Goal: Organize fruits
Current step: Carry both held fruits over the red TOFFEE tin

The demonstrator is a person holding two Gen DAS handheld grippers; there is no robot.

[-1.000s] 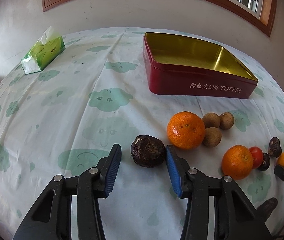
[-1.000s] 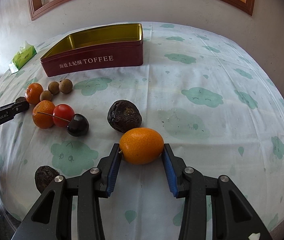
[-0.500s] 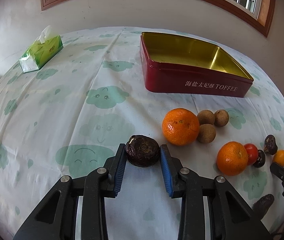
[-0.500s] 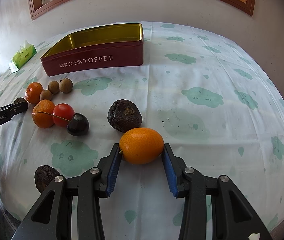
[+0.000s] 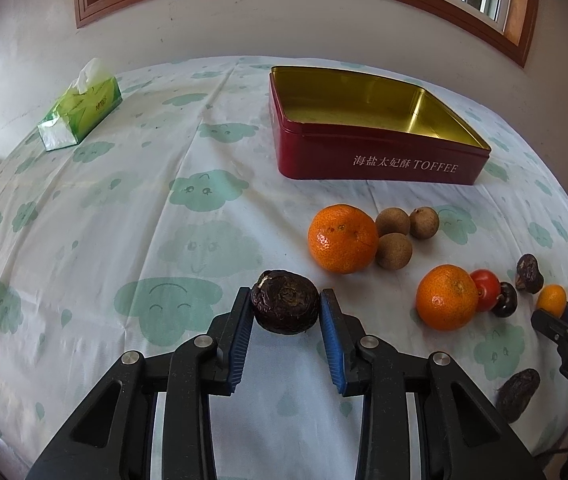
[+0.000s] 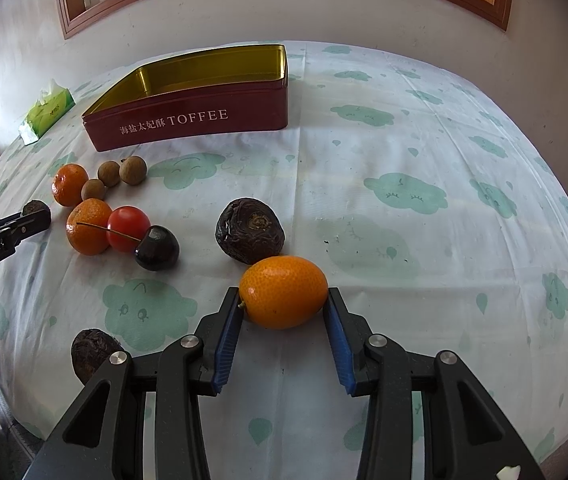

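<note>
1. Fingers (image 5: 243, 320) of left gripper (image 5: 286, 312) found closed against both sides of a dark wrinkled fruit (image 5: 286, 307); blue pads in contact, fruit pinched near the tips. Whether lifted clear of the tablecloth (image 5: 123, 220) could not be told.
2. Right gripper (image 6: 284, 304) likewise found narrowed onto a kumquat (image 6: 284, 292), pads touching each end, long axis lying across the jaws. Judged a hold suited to carrying, not pushing.
3. Red toffee tin (image 5: 380, 160) noted open and empty, well beyond both grippers. Judged the intended destination for the fruit.
4. Loose fruit noted between grippers and tin: two mandarins (image 5: 343, 238), three longans (image 5: 392, 222) beside the nearer one, a cherry tomato (image 6: 128, 228) touching a dark cherry (image 6: 157, 247).
5. Seen only from right wrist: a second dark wrinkled fruit (image 6: 249, 230) just behind the kumquat, near enough to be knocked on lifting; cherry stem lying across tomato and mandarin.
6. Seen only from left wrist: full inner floor of the tin, bare. Tissue box (image 5: 79, 108) at far left, seen more plainly.
7. Further dark fruit (image 6: 93, 352) near the table edge, partly hidden by the right gripper body.
</note>
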